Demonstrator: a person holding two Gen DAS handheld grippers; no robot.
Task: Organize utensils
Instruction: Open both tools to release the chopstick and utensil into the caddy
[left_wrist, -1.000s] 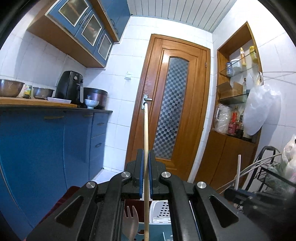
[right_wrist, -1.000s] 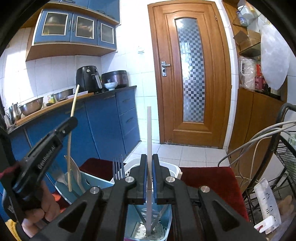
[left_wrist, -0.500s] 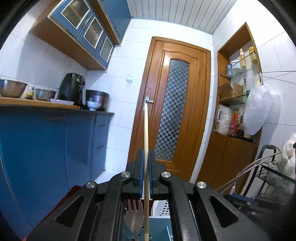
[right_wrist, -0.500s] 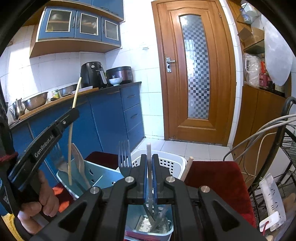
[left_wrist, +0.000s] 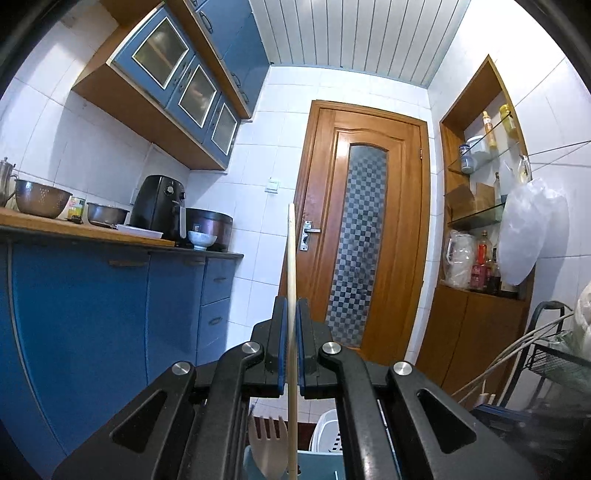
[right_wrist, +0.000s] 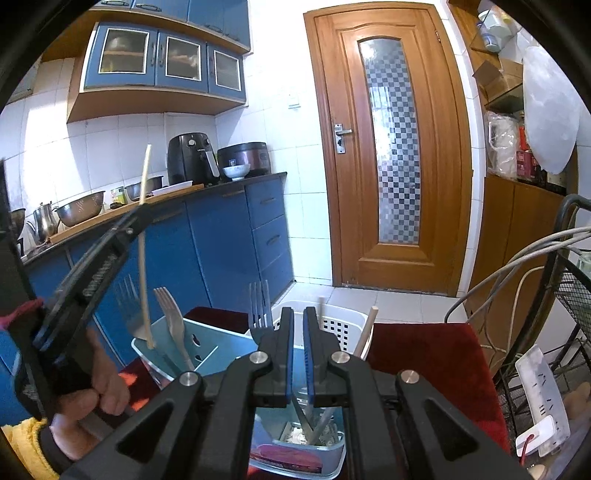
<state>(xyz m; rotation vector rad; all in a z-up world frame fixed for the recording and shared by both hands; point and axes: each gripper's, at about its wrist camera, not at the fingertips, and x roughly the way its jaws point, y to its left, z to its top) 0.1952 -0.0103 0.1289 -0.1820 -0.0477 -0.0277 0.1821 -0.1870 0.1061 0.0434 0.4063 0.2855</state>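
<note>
Left and right wrist views, kitchen scene. No brand or label can be read: the lettering on the side of the left gripper (right_wrist: 142, 214) is blurred in the right wrist view, and the marks on the black air fryer (right_wrist: 190, 158) and on the small can (left_wrist: 76, 208) on the counter are too small to make out.

The left gripper (left_wrist: 291, 325) is pinched on a single wooden chopstick (left_wrist: 291, 295) — pale, slender, round-ended — held upright, its top rising well above the fingers and its lower end hanging inside the blue utensil holder (right_wrist: 207, 343). In the right wrist view the same chopstick (right_wrist: 143, 251) crosses the gripper tip and ends just over the holder's near-left corner. A hand (right_wrist: 92, 391) with a yellow cuff grips the handle.

The right gripper (right_wrist: 298, 325) has its blue-padded jaws pressed nearly together, with nothing seen between them; it hovers over the holders.

Contents of the blue holder: a pale wooden fork (right_wrist: 171, 321), tines up, and a steel fork (right_wrist: 258, 306) standing at its far side. Behind it sits a white perforated holder (right_wrist: 340, 325) with a light wooden stick (right_wrist: 365, 332) leaning at its right edge and a second thin stick beside the right gripper's fingers. A clear glass container (right_wrist: 299, 454) lies below the gripper, with metal utensils in it. All rest on a dark red cloth (right_wrist: 436, 365).
</note>
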